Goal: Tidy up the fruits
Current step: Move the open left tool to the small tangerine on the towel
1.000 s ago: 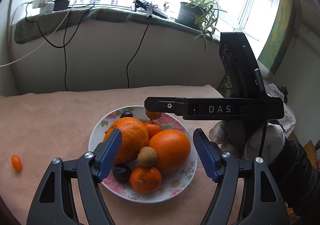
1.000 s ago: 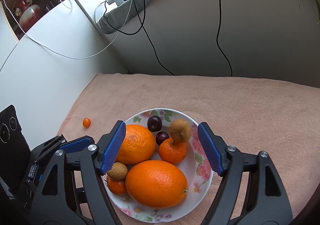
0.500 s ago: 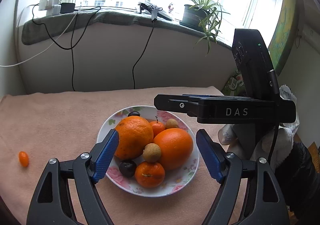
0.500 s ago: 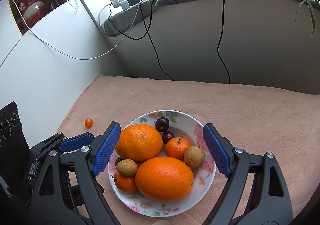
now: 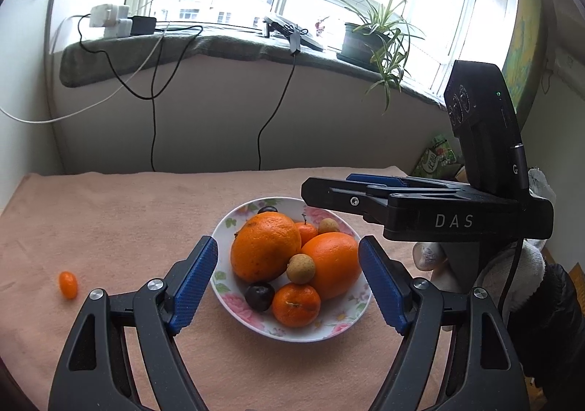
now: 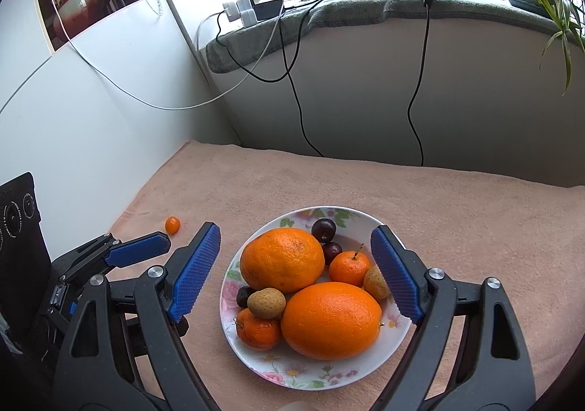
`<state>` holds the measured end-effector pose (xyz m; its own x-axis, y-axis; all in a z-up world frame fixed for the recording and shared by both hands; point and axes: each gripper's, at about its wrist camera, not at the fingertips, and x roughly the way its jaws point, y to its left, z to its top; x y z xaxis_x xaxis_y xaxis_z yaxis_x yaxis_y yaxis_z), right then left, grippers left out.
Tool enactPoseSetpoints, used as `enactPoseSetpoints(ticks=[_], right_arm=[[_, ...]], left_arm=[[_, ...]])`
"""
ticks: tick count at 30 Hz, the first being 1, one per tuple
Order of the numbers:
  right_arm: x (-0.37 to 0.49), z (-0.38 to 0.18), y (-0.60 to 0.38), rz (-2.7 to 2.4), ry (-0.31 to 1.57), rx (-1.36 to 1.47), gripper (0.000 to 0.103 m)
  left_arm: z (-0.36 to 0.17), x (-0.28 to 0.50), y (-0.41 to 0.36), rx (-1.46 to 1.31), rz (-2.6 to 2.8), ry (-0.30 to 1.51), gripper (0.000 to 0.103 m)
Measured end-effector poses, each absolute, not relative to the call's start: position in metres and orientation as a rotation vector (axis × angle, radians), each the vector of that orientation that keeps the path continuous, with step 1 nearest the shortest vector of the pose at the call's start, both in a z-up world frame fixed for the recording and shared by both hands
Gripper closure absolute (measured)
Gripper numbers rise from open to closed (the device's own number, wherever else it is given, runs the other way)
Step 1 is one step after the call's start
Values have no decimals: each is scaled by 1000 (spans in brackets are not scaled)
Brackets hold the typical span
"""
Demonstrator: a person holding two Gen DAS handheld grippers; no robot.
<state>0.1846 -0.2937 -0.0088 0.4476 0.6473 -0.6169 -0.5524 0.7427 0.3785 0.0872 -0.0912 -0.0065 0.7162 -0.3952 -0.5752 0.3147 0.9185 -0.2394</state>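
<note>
With both my left claw (image 5: 288,281) and right claw (image 6: 295,274) gaping and empty above the plate (image 6: 340,372) of fruit, I'd swing left toward the stray kumquat (image 5: 68,284) at nine o'clock on the tabletop (image 5: 109,213), pinching gently.

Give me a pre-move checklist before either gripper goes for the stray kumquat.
1. Left gripper open with nothing between its fingers: ok.
2. Right gripper open and holding nothing: ok.
3. Kumquat in view, alone on the pink cloth, nothing on top of it: ok.
4. Plate flat on the cloth, room left for the kumquat: ok, though crowded.
5. Piled fruit stable, longan perched on the others: cannot tell.
6. Grippers apart from each other: ok.
</note>
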Motion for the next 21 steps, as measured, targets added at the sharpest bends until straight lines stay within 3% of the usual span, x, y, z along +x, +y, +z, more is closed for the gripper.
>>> enactPoseSetpoints(ticks=[21], right_arm=[[141,5,-200,839,765,-30,17]], left_arm=[[-34,69,31,-176,-149,697,23]])
